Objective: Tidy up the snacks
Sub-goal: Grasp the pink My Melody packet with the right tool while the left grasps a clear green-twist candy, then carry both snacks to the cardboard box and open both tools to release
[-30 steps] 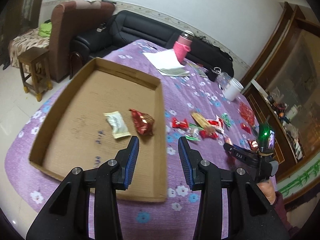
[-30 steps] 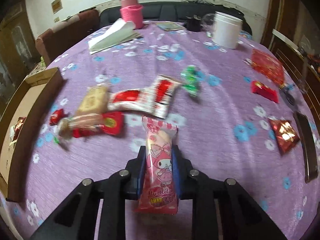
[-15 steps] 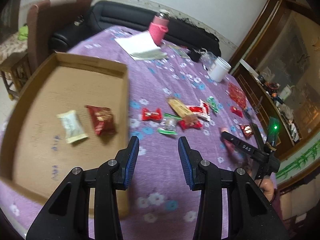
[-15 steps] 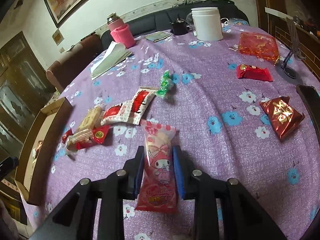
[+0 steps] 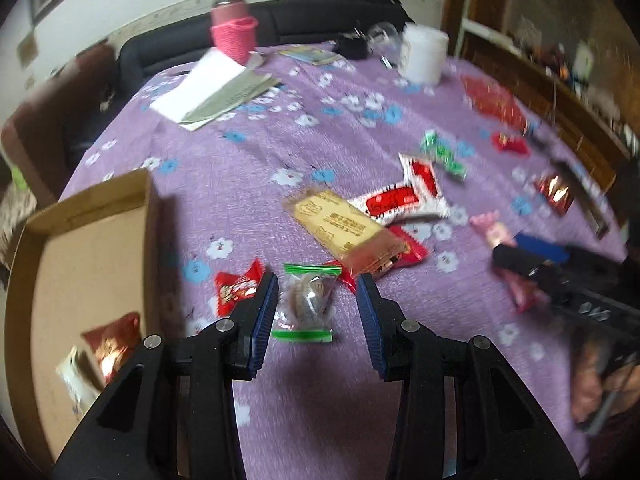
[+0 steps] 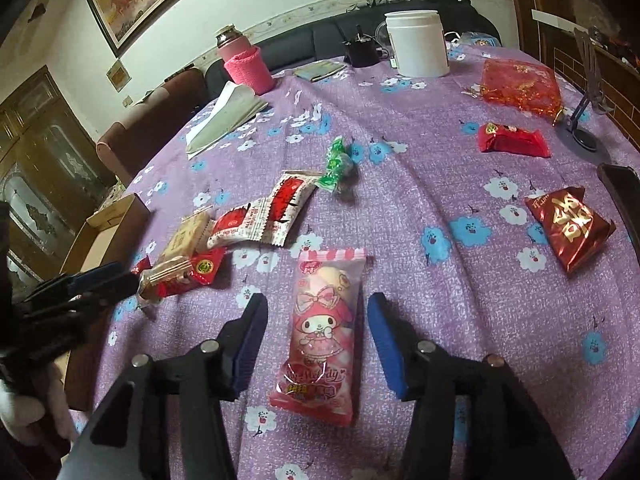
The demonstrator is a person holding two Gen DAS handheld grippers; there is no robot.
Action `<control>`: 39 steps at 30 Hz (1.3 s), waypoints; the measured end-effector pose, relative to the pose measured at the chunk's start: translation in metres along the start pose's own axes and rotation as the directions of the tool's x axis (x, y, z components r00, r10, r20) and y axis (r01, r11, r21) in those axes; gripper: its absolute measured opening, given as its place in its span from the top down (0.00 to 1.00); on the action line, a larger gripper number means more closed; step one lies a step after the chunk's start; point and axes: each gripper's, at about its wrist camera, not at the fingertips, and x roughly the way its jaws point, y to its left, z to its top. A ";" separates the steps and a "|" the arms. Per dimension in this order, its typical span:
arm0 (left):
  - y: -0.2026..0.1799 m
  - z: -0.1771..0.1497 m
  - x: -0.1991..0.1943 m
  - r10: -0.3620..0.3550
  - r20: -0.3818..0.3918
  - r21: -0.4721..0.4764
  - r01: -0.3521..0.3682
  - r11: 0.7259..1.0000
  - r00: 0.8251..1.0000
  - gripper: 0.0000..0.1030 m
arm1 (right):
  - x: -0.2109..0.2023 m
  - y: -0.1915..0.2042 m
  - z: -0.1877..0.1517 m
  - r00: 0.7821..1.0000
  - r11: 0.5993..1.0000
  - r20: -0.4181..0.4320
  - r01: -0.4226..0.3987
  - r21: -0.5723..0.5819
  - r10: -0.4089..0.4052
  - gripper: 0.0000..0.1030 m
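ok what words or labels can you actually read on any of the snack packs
"My Melody", partly legible script on the pink pack.
Gold characters on the dark red pack: show clearly, not transcribed.
White-and-red sachets, tan bar, red pack: print too small or blurred.

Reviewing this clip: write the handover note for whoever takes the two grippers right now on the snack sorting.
Left gripper: open, straddling the green-edged clear snack on the tablecloth, not gripping.
Right gripper: open, the pink cartoon packet lying between its fingers on the cloth.
Cardboard tray: at the table's left edge, holds a red packet and a pale one.
Left to do: the tan biscuit bar, red-and-white sachets, green candy and red packets lie loose on the cloth, outside the tray.
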 end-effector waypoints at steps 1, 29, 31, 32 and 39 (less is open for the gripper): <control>0.000 0.001 0.006 0.004 -0.008 0.012 -0.004 1.000 1.000 0.62 | 0.000 0.001 0.000 1.000 1.000 0.001 0.005 -0.006 -0.005 0.46; 0.078 -0.050 -0.091 -0.145 0.168 -0.266 0.186 0.946 0.975 0.75 | -0.020 0.007 -0.001 0.992 0.998 0.111 0.059 -0.033 -0.055 0.74; 0.099 -0.057 -0.103 -0.113 0.186 -0.296 0.165 0.941 0.976 0.75 | -0.024 0.013 -0.001 0.994 0.999 0.104 0.032 -0.020 -0.029 0.74; 0.109 -0.060 -0.106 -0.095 0.189 -0.311 0.152 0.938 0.977 0.75 | -0.027 0.018 -0.002 0.995 1.000 0.098 0.005 -0.019 -0.003 0.74; 0.173 -0.082 -0.099 -0.001 0.136 -0.442 0.061 0.895 0.991 0.74 | -0.025 0.096 0.000 0.983 0.979 0.007 -0.180 -0.098 0.181 0.74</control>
